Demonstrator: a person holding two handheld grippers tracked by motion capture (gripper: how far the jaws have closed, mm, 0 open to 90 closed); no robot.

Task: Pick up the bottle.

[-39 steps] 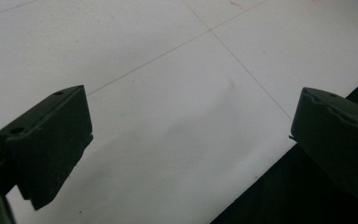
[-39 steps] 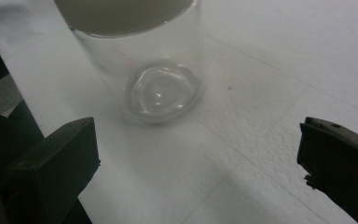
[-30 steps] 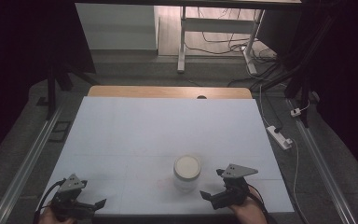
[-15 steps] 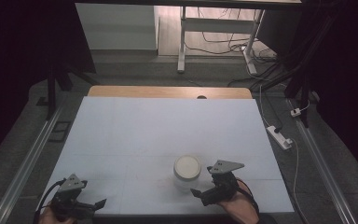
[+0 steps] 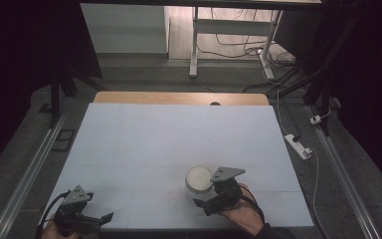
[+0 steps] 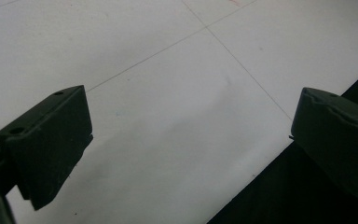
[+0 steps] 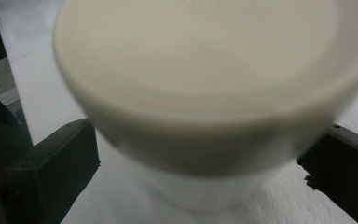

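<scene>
A white tub with a cream lid (image 5: 199,178) stands on the white table top (image 5: 179,134), near the front and right of centre. My right gripper (image 5: 207,195) sits just in front and to the right of it, open, pointing at it from a person's hand. In the right gripper view the tub (image 7: 205,93) looms very close, with the right gripper (image 7: 200,172) open and one black jaw at each side of the tub's base, apart from it. My left gripper (image 5: 101,218) rests at the front left corner, open and holding nothing (image 6: 191,140).
The table's front edge (image 6: 251,186) runs just under the left gripper. A wooden strip (image 5: 179,98) borders the far side. Metal rails (image 5: 27,174) flank the table, and a power strip (image 5: 297,146) lies on the floor at the right.
My right gripper has moved left and closer to the tub, so its jaws now flank the tub's base. The left gripper has stayed near the front left corner.
</scene>
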